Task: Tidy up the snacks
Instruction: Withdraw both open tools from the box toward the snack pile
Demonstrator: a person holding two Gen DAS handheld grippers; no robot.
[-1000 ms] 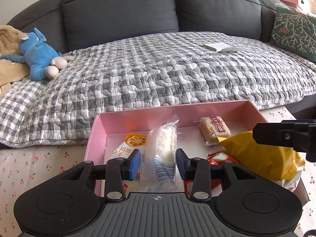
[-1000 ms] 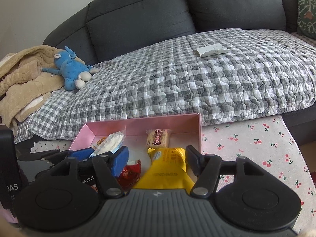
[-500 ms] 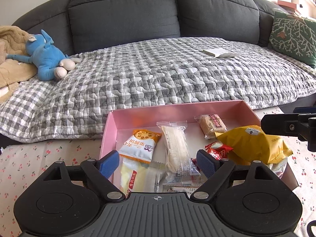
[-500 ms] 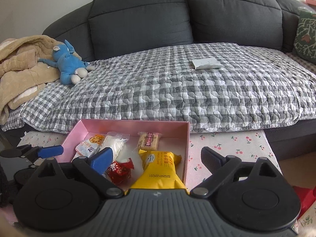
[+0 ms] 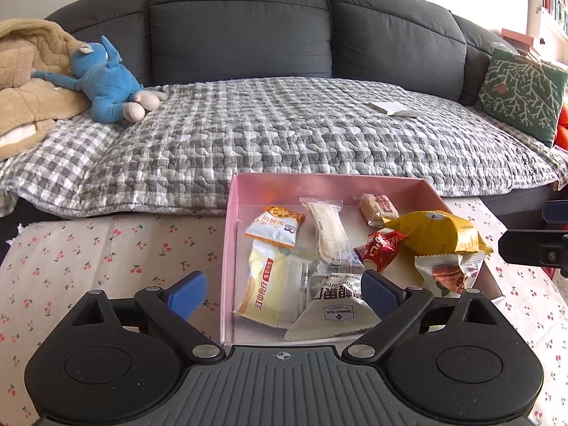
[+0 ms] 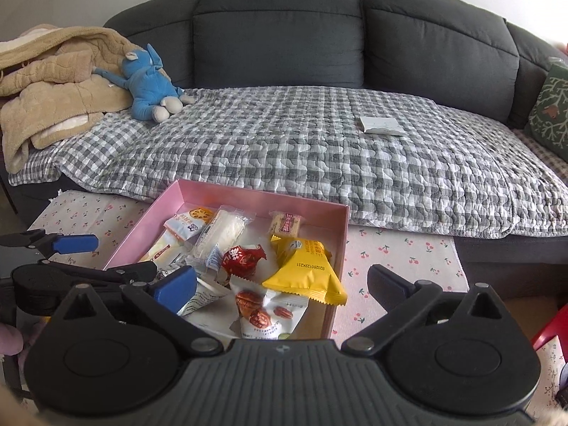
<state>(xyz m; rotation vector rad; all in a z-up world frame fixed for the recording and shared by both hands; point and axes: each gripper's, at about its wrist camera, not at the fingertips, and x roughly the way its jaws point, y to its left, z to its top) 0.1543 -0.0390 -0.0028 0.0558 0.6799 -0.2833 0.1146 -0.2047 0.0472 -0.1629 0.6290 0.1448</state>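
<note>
A pink box (image 5: 227, 248) (image 6: 341, 234) on the cherry-print table holds several snacks. Among them are a clear-wrapped white pastry (image 5: 328, 234) (image 6: 222, 230), a yellow bag (image 5: 440, 236) (image 6: 307, 266), a red candy (image 5: 378, 248) (image 6: 243, 261) and a walnut pack (image 5: 449, 277) (image 6: 264, 314). My left gripper (image 5: 282, 291) hangs over the box's near left corner, its jaws opening, gripping nothing. My right gripper (image 6: 280, 284) hangs over the near right corner, jaws opening wide and free of the snacks. One of the left gripper's fingers (image 6: 74, 243) shows at the left of the right wrist view.
Right behind the table stands a dark grey sofa (image 5: 241, 28) with a grey check quilt (image 5: 284, 135). On it lie a blue plush toy (image 5: 106, 81), a beige blanket (image 6: 53, 81), a white booklet (image 6: 381, 125) and a green cushion (image 5: 518, 92). Cherry-print cloth (image 5: 88, 255) flanks the box.
Both grippers drew back and up from the box and spread their jaws. The left one let go of the clear-wrapped pastry; the yellow bag now lies clear of the right jaws.
</note>
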